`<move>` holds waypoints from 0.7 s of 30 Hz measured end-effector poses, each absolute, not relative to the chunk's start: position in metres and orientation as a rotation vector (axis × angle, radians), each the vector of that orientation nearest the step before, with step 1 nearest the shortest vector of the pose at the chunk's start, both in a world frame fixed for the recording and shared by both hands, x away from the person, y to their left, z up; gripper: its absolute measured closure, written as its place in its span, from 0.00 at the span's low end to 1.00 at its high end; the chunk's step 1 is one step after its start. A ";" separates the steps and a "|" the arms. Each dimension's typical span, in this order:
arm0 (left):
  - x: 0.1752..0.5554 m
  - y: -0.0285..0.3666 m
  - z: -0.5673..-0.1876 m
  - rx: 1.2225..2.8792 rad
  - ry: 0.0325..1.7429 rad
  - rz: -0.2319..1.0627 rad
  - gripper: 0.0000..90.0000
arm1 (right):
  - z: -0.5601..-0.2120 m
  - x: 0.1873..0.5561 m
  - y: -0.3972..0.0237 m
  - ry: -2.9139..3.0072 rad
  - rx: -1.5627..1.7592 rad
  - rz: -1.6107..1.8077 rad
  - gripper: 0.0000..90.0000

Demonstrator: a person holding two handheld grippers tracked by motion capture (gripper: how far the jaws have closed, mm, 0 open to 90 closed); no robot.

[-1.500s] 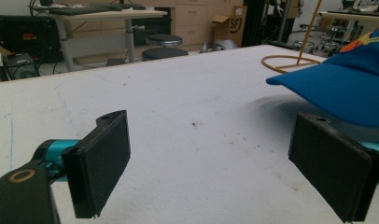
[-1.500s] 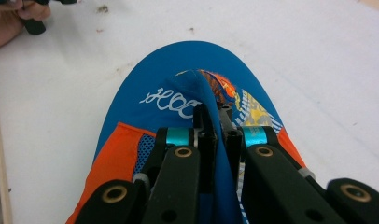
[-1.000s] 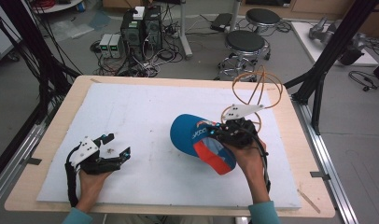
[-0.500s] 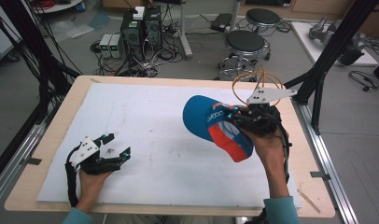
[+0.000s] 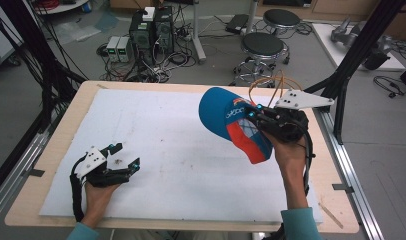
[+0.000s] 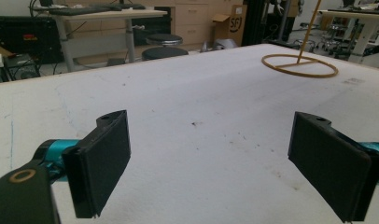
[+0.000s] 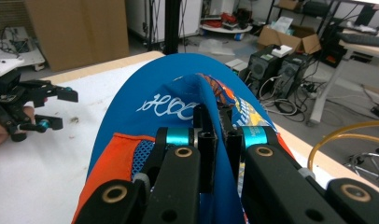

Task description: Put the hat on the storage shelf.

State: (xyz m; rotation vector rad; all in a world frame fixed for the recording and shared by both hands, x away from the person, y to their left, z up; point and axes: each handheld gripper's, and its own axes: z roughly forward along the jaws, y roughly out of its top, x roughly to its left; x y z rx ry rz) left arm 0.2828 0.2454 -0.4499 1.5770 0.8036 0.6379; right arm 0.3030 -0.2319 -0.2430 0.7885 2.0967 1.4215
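Holding a blue and orange cap (image 5: 231, 122) clear of the table, right gripper (image 5: 255, 111) pinched tight on a fold of the fabric — jaws nearly together in the right gripper view, cloth of the cap (image 7: 178, 116) bunched between the pads, crown bulging out ahead of the fingertips. Lies with the crown to the far-left of the fingers and the orange-edged brim hanging down below them, towards the person; long axis from crown to brim running tilted, roughly along the jaws' own line. Wire stand (image 5: 276, 85) rising just behind the right gripper, its loops of tan wire close beside the grey plate; round base ring (image 6: 299, 66) flat on the white table cover (image 5: 156, 130), well ahead of the left jaws. Judged as the relation that matters: stand just beyond and slightly to the right of the right fingers, cap on the opposite side of them, so crown likely needs turning towards the stand. Right hand far nearer to both. Left gripper (image 5: 125, 156) resting low on the near-left of the cover, jaws spread wide, nothing between the pads (image 6: 102, 161) — bare cover ahead, well apart from the cap.
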 end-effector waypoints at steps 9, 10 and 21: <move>0.283 0.245 -0.450 1.578 0.804 0.637 0.15 | -0.240 0.301 -0.237 2.010 0.789 1.473 0.98; 0.283 0.245 -0.450 1.577 0.804 0.637 0.15 | -0.239 0.301 -0.238 1.996 0.784 1.481 0.98; 0.283 0.245 -0.450 1.578 0.807 0.637 0.15 | -0.222 0.302 -0.252 1.879 0.809 1.505 0.98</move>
